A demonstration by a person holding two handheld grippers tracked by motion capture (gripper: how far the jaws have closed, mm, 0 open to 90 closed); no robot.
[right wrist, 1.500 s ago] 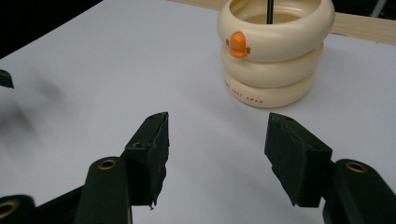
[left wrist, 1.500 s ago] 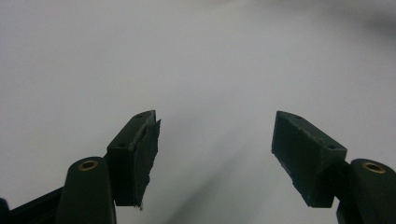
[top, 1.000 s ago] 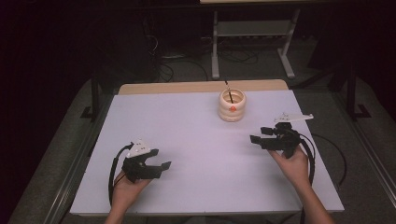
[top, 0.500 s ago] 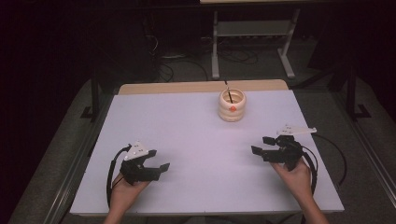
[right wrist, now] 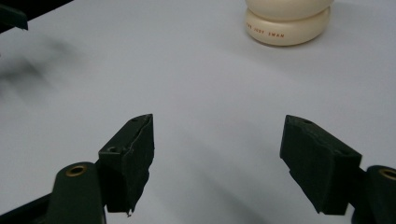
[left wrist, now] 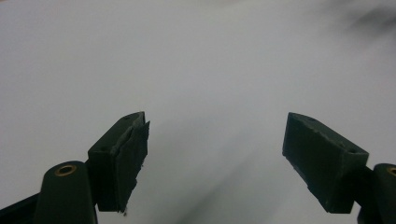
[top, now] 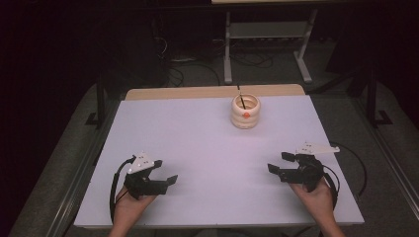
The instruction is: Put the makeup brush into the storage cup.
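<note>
A cream ribbed pot [top: 245,112] with a thin black stick [top: 240,96] standing in it sits at the far middle of the white table [top: 207,143]. My left gripper [top: 166,171] lies low at the near left and points right. Its jaws [left wrist: 215,135] are open over bare table and have just been opening, with nothing between them. At the near right, my right gripper [top: 277,162] points left, well short of the pot. Its jaws [right wrist: 217,130] are also open, have just been opening, and hold nothing. The pot's base [right wrist: 286,21] shows ahead of them, up and to the right.
A wooden strip [top: 212,92] runs along the table's far edge. Beyond it, a metal stand [top: 267,44] and cables lie on the dark floor. Black cables trail from both grippers toward the near table edge [top: 217,226].
My right hand has drawn back toward the near edge, away from the pot. Both grippers' jaws stand wider than before. The left hand has stayed about where it was.
</note>
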